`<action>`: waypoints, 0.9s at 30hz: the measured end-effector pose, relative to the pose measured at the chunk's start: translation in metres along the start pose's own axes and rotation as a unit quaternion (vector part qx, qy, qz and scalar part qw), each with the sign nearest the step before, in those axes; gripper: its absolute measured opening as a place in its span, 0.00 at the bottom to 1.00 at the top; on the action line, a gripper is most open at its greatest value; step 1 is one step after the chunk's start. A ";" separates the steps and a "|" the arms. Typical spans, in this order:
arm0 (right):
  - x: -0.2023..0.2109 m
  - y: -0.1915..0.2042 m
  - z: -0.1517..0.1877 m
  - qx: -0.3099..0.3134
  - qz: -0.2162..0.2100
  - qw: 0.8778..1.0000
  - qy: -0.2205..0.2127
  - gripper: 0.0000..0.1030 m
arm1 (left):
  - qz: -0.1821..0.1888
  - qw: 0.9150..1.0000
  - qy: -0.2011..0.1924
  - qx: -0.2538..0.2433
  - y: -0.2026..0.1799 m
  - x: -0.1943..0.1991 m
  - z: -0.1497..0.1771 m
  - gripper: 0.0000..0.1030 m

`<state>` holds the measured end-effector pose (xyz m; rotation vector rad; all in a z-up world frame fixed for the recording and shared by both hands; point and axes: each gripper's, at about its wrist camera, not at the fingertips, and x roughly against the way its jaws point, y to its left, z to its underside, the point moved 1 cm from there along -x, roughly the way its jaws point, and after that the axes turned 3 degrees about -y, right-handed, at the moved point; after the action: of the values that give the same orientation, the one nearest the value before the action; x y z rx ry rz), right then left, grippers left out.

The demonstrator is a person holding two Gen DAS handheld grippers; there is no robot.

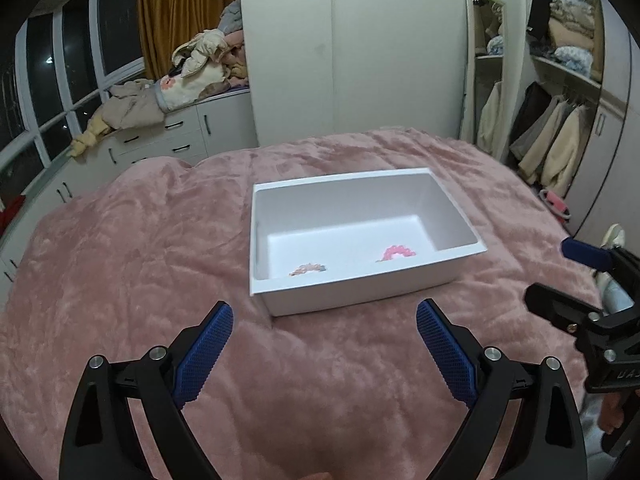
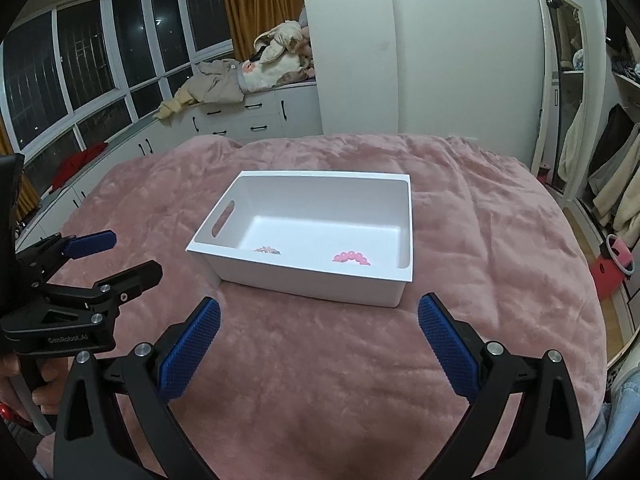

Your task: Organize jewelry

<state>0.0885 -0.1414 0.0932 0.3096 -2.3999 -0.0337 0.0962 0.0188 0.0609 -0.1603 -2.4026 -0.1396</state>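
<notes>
Inside the white bin (image 1: 264,216) on the bed (image 1: 120,240) lie a pink bracelet (image 1: 396,252) and a paler one (image 1: 308,269) — apparently done; left gripper (image 1: 324,344) and right gripper (image 2: 320,344) gape empty — nothing else visible.

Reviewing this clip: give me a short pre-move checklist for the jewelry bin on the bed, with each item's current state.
1. Left gripper empty, jaws spread wide: ok.
2. Right gripper empty, jaws spread wide: ok.
3. White bin upright on the pink blanket, opening unobstructed: ok.
4. Pink bead bracelet lying inside the bin near its front wall: ok.
5. Pale bracelet inside the bin, apart from the pink one: ok.
6. Any jewelry left outside the bin: none shows on the blanket in either view, but the bed near the person is out of frame: cannot tell.
</notes>
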 end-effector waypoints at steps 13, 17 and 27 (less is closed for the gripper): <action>-0.006 -0.003 0.007 -0.006 0.005 1.000 0.006 0.95 | 0.002 1.000 0.011 0.003 0.005 -0.005 0.002 0.92; -0.007 -0.004 0.007 -0.005 0.007 1.000 0.008 0.95 | 0.006 1.000 0.012 0.003 0.005 -0.006 0.003 0.92; -0.010 -0.006 0.009 -0.003 0.009 1.000 0.010 0.95 | 0.008 1.000 0.016 0.002 0.003 -0.008 0.003 0.92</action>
<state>0.0913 -0.1449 0.0791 0.2846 -2.3814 -0.0306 0.1004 0.0214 0.0530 -0.1734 -2.3696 -0.1289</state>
